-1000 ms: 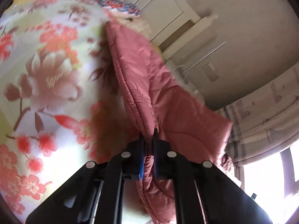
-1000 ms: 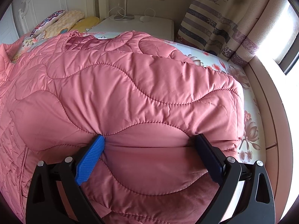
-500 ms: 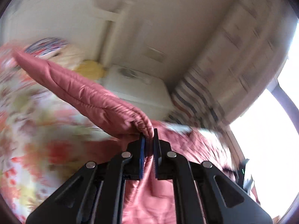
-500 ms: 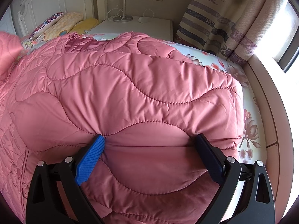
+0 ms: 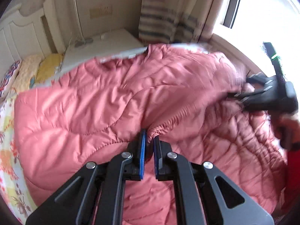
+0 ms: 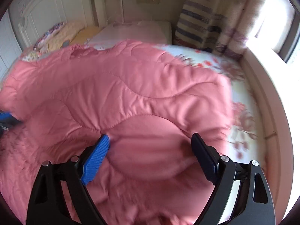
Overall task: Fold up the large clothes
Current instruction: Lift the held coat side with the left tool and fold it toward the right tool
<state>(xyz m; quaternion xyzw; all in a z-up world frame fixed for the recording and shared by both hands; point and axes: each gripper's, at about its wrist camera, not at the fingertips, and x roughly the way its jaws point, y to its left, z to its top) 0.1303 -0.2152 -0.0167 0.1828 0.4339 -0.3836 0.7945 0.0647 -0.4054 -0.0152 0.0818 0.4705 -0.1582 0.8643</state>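
Note:
A large pink quilted garment (image 5: 105,101) lies spread over the floral bed sheet (image 5: 7,150); it also fills the right wrist view (image 6: 120,97). My left gripper (image 5: 149,140) is shut on a gathered edge of the garment, low over its folded surface. My right gripper (image 6: 150,140) is open, its blue fingers (image 6: 97,150) wide apart and resting on a puffed fold near the garment's right edge. The right gripper also shows blurred in the left wrist view (image 5: 262,95).
A white nightstand (image 5: 105,46) stands behind the bed beside the white headboard (image 5: 24,28). Pillows (image 5: 26,71) lie at the far left. Striped curtains (image 6: 202,22) and a bright window (image 5: 262,9) are at the right. The bed's wooden side rail (image 6: 266,97) runs along the right.
My left gripper has swung the held edge from above the bare sheet over onto the garment, laying a fold across it. My right gripper shifted slightly and stayed open.

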